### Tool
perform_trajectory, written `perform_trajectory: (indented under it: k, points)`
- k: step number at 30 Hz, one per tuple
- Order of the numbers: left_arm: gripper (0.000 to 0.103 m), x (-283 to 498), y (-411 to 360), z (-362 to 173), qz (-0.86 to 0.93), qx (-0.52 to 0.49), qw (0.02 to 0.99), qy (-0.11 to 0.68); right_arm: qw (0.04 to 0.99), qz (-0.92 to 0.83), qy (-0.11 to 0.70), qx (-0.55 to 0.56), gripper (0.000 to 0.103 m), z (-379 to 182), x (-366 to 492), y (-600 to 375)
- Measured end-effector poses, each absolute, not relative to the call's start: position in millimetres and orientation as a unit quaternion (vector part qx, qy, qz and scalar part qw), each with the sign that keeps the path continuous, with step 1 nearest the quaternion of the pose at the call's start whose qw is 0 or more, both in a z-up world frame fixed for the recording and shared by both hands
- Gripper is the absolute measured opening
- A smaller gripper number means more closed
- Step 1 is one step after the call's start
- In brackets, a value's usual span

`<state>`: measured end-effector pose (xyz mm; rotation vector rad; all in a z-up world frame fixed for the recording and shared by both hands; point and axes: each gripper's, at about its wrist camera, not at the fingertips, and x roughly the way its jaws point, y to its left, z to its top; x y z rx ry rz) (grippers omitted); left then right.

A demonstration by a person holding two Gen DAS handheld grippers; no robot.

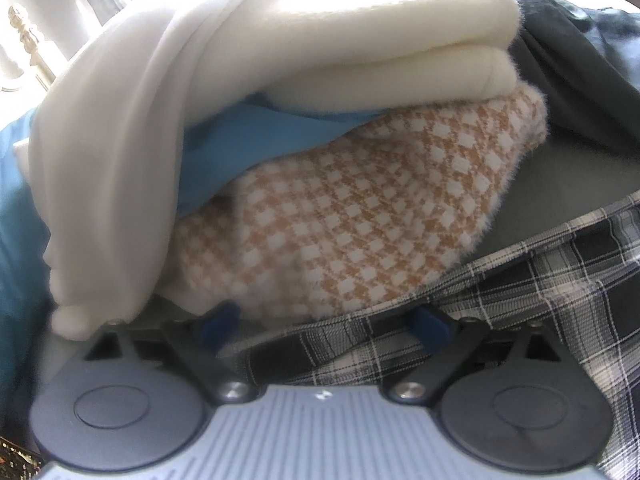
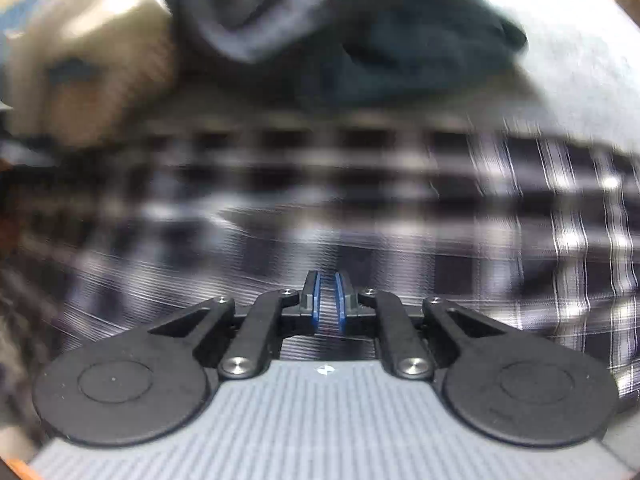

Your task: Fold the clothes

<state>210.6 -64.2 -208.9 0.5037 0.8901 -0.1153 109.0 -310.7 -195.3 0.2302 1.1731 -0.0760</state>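
A black-and-white plaid shirt (image 1: pixel 520 300) lies spread on the grey bed surface, and its edge runs across the gap between my left gripper's fingers. My left gripper (image 1: pixel 326 320) is open, its blue pads wide apart and low against a folded stack. That stack holds an orange-and-white checked knit (image 1: pixel 352 220), a blue garment (image 1: pixel 256 140) and cream fleece (image 1: pixel 320 52). In the right wrist view the plaid shirt (image 2: pixel 440 216) fills the blurred frame. My right gripper (image 2: pixel 328 302) has its pads nearly together with plaid cloth in the narrow gap.
Dark blue-grey garments (image 1: pixel 580 60) lie heaped behind the stack and appear as a dark pile (image 2: pixel 380 40) in the right wrist view. A white bedpost (image 1: pixel 24 36) stands at the far left. Teal cloth (image 1: pixel 16 220) lies along the left edge.
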Motion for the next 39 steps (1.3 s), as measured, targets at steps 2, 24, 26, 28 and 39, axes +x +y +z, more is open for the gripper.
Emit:
perform_trajectory:
  k: [2,24,26,28,39]
  points:
    - [0.095,213.7,-65.0,-209.3,-0.054,0.237,0.871,0.427,0.815,-0.042,0.568,0.108,0.007,-212.3,107.0,-318.0]
    - [0.096,140.3,-121.9,-204.0,-0.026,0.273,0.860,0.429,0.814,-0.191,0.527,0.152,0.010,-176.6,0.6,-473.4]
    - [0.096,129.5,-128.9,-203.9,-0.023,0.280,0.859,0.428,0.819,-0.210,0.514,0.145,0.010,-175.5,7.2,-492.0]
    - [0.096,119.3,-135.5,-203.3,-0.020,0.284,0.858,0.428,0.803,-0.225,0.531,0.151,0.010,-191.7,-6.5,-502.4]
    - [0.096,52.7,-159.9,-194.6,-0.008,0.273,0.858,0.436,0.813,-0.263,0.501,0.137,0.012,-155.9,-20.3,-482.4]
